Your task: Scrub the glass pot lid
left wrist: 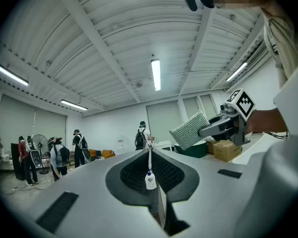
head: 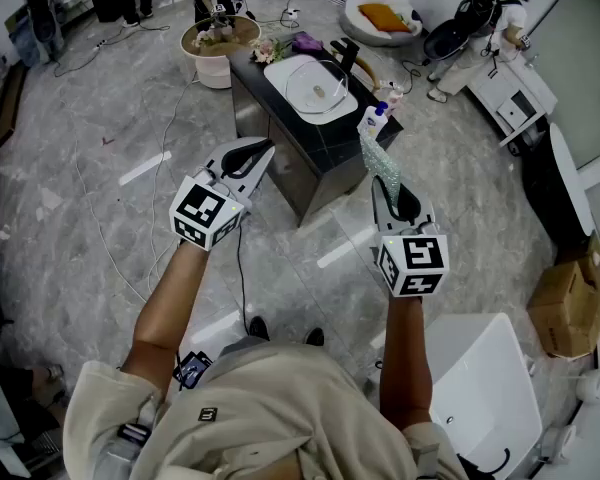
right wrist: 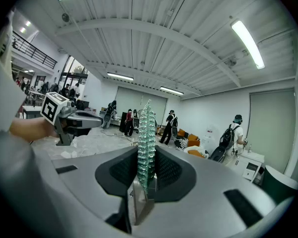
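The right gripper (right wrist: 143,185) has its jaws closed on a green mesh scrubbing pad (right wrist: 146,138), standing edge-on and upright. The left gripper (right wrist: 92,118) shows at left, well apart

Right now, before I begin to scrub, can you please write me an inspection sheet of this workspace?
Surface: black counter on a grey stone floor, ahead of both grippers.
Job's things: what looks like the glass lid lies in the white basin; green scrub pad is clamped upright.
Clutter: bottles at the counter's near right corner; flowers at its far end.
Grippers: left gripper jaws together, empty; right gripper shut on the pad.
Cables: a thin cable lies across the floor at left.
Surroundings: planter, cardboard box, people far off.
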{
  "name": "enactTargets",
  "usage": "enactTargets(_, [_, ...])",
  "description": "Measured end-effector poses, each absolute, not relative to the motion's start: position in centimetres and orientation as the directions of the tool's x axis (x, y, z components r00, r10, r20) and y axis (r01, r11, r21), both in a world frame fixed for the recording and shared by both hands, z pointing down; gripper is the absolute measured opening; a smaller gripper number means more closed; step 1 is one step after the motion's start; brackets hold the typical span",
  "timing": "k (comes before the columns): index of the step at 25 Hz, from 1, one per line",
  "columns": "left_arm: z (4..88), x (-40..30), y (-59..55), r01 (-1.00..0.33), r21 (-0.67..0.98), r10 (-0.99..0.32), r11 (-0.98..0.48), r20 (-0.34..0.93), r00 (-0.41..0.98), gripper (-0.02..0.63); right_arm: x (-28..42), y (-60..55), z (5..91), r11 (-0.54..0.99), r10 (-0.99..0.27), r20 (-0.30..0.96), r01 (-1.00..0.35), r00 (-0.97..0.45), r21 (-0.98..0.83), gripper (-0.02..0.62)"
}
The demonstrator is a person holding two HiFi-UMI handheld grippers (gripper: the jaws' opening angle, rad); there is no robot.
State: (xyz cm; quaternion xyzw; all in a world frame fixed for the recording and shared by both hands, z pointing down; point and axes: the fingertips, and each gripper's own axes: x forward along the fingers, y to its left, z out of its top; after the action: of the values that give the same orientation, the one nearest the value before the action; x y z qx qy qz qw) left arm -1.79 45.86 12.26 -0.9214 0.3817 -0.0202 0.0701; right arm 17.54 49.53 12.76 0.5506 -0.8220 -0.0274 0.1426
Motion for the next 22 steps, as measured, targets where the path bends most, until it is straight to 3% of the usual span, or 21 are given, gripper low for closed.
enactTargets(22, [13.0, -5.3, 41.2, -0.701, -0.11, -0.702, -0.705, -0.034, 0.711, 0.029, 14.3, 44.4, 13.4, 0.383, -0.914, 0.204, -0.91, -0.35, 0.155, 0.086])
